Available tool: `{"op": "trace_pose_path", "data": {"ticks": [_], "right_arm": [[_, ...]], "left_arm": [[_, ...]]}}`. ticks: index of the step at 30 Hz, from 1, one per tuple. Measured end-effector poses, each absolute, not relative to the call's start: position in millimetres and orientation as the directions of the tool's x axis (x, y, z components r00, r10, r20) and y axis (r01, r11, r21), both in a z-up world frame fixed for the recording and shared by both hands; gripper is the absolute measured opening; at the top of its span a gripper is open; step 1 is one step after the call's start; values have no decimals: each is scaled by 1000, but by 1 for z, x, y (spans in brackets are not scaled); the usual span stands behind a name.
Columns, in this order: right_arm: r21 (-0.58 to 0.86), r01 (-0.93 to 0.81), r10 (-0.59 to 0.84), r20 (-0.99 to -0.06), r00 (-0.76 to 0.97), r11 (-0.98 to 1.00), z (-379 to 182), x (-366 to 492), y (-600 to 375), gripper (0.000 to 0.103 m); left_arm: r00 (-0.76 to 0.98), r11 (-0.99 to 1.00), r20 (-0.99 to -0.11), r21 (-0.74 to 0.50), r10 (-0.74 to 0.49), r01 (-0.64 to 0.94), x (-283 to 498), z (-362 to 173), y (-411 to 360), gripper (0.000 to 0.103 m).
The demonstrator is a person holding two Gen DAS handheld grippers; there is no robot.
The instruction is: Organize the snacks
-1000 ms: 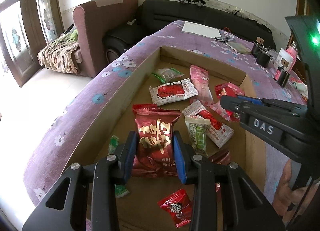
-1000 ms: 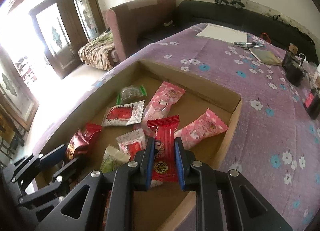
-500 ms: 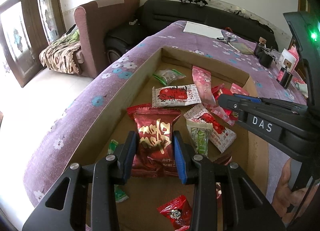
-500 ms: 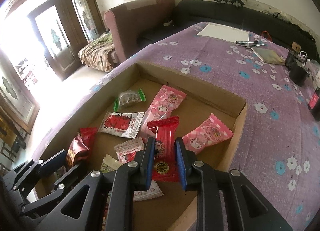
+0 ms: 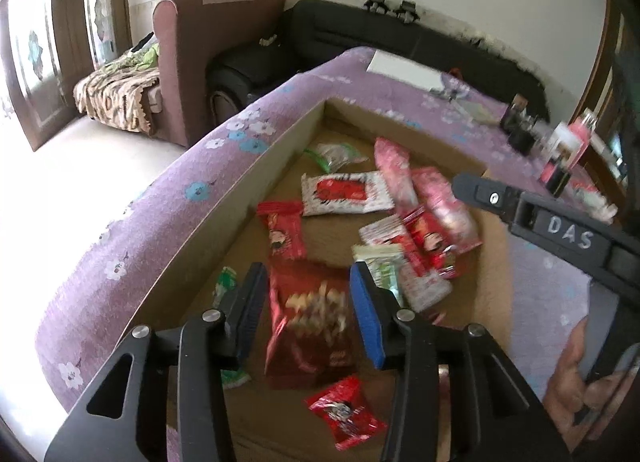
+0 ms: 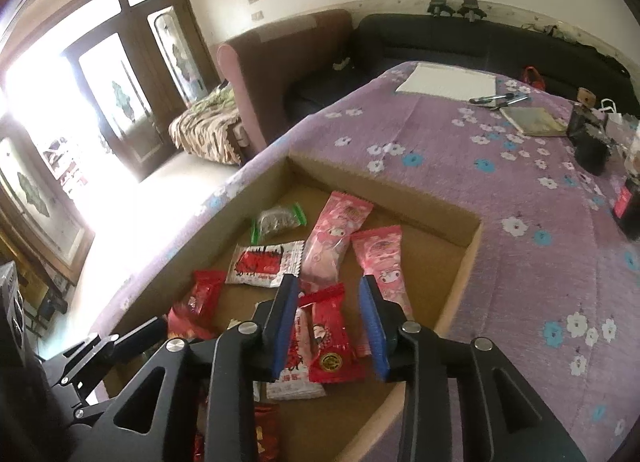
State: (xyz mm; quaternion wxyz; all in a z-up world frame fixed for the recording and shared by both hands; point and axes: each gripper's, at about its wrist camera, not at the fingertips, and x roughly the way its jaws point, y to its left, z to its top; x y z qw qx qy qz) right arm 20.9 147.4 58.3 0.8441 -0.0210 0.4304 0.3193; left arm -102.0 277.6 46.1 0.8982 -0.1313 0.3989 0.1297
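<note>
Large dark-red snack bag, blurred, lies flat on the floor of the cardboard box, near its close end, betw. the fingers of the left gripper. Fingers spread wide; a gap shows on each side of the bag, so no pinch. Whether pads touch the bag: cannot tell (blur).

Right gripper also spread wide, above a slim red packet w/ gold seal; packet lies on a white-red sachet, clear of both blue pads.

Other snacks in the box, left wrist view: small red candy pack at near edge; red cartoon-face packet just beyond the bag; white sachet w/ red panel; green-edged clear pouch near far corner; two pink wrappers side by side, right wrist view.

Box sits on a purple flowered tablecloth. Further out: white paper, sofa.
</note>
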Motion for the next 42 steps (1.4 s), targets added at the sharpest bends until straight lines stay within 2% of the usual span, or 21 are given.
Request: {"op": "trace_pose_path", "data": {"ticks": [2,4,6,13,17,20,22,25,26,28,29,30,34,36,37,39,42], "right_arm": [[246,-543,521,-733,437,803,62,22,140,36],[247,-526,513,-730,451,814,64,23,132,37],[246,-516,505,-734,454,821,64,23,127,37],[193,-553,482,-755,445,811,58,3,136,37],[120,-617,468,-766,440,778,53,-18,161,37],[39,-660,431,-786,443,750,44,-35,183,43],[-1,-684,415,-795,444,730,38,-45,192,44],[-51,-704,421,-771,479,708,44,-62,192,44],[-56,-701,428,-757,494,711,50,-65,189,45],[-33,-690,455,-729,512,724,63,-70,175,58],[-13,-682,469,-716,517,731,69,-72,166,67],[15,-668,488,-695,528,744,76,-75,152,72],[64,-621,505,-650,568,781,91,-88,108,74],[77,-598,501,-635,588,798,94,-94,89,78],[82,-588,498,-630,595,805,95,-98,80,79],[89,-573,493,-627,604,815,95,-105,69,79],[115,-557,496,-625,603,822,91,-113,53,79]], "left_arm": [[675,925,-728,-162,124,-344,-109,55,280,42],[703,914,-700,-197,122,-355,-117,63,284,46],[731,896,-668,-233,135,-379,-129,72,291,62],[755,830,-625,-301,201,-470,-159,81,320,63],[747,818,-621,-287,238,-499,-170,80,324,63],[742,823,-621,-265,253,-502,-173,78,320,63],[743,829,-617,-252,261,-500,-176,79,317,63],[745,836,-601,-220,290,-502,-180,85,309,63],[748,838,-588,-205,307,-506,-182,88,305,63],[754,836,-554,-177,352,-520,-188,94,297,63],[754,826,-519,-149,403,-544,-194,99,290,72],[752,814,-487,-129,445,-566,-199,103,284,86],[769,786,-309,-94,560,-611,-227,122,257,90],[764,770,-227,-78,604,-633,-239,129,239,103],[763,766,-201,-75,615,-638,-243,130,233,103],[758,764,-181,-53,627,-644,-246,132,219,103],[772,792,-236,-18,590,-610,-239,129,207,103]]}}
